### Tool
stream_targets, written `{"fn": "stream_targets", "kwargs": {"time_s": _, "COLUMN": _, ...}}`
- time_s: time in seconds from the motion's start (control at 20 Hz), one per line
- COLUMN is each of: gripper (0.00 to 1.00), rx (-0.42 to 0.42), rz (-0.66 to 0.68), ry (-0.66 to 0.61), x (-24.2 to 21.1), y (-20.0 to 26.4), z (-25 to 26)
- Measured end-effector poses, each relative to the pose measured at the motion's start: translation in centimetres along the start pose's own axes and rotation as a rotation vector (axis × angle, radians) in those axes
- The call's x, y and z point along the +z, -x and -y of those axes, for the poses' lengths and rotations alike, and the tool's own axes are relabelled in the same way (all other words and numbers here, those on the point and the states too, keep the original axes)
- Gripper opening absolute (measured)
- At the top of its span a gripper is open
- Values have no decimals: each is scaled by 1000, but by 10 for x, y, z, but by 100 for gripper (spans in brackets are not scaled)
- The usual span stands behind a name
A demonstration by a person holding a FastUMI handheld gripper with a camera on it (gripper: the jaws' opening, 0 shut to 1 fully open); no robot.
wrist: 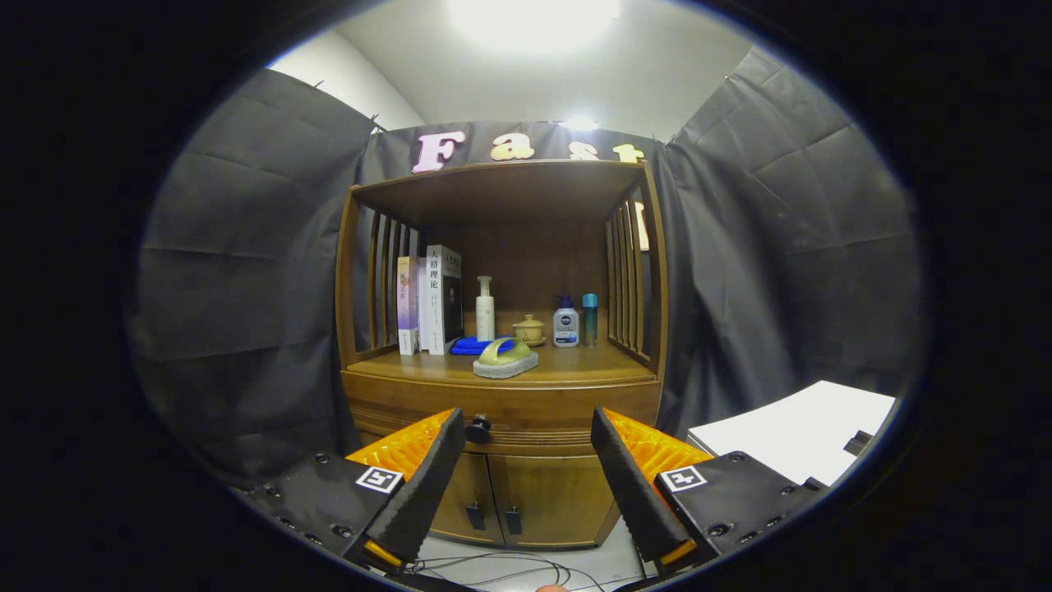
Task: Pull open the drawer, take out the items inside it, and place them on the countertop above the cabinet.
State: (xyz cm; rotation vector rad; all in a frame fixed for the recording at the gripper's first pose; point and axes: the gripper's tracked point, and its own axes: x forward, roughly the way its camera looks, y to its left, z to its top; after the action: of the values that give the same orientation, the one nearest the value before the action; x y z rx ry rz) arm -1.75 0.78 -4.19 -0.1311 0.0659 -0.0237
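Observation:
A brown wooden cabinet (501,395) stands ahead of me against the booth wall. Its drawer front (534,419) sits closed under the countertop (575,366), with a small dark knob (478,428) just beside my left fingertip. My gripper (528,427) is open, level with the drawer, with nothing between the fingers. On the countertop lie a green-handled scrubbing brush (505,358) near the front edge and a blue cloth (472,346) behind it. What the drawer holds is hidden.
Further back on the countertop stand books (431,300), a white pump bottle (485,310), a small lidded pot (529,330), a white-and-blue bottle (565,322) and a teal bottle (590,319). Two lower doors (509,497) are closed. A white table (793,432) is at the right; cables (493,567) lie on the floor.

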Motion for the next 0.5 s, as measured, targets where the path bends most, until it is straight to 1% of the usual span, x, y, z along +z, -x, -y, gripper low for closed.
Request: {"fn": "stream_targets", "kwargs": {"time_s": 0.5, "gripper": 98, "rx": -2, "rz": 6, "ry": -11, "x": 1, "y": 0, "z": 1}}
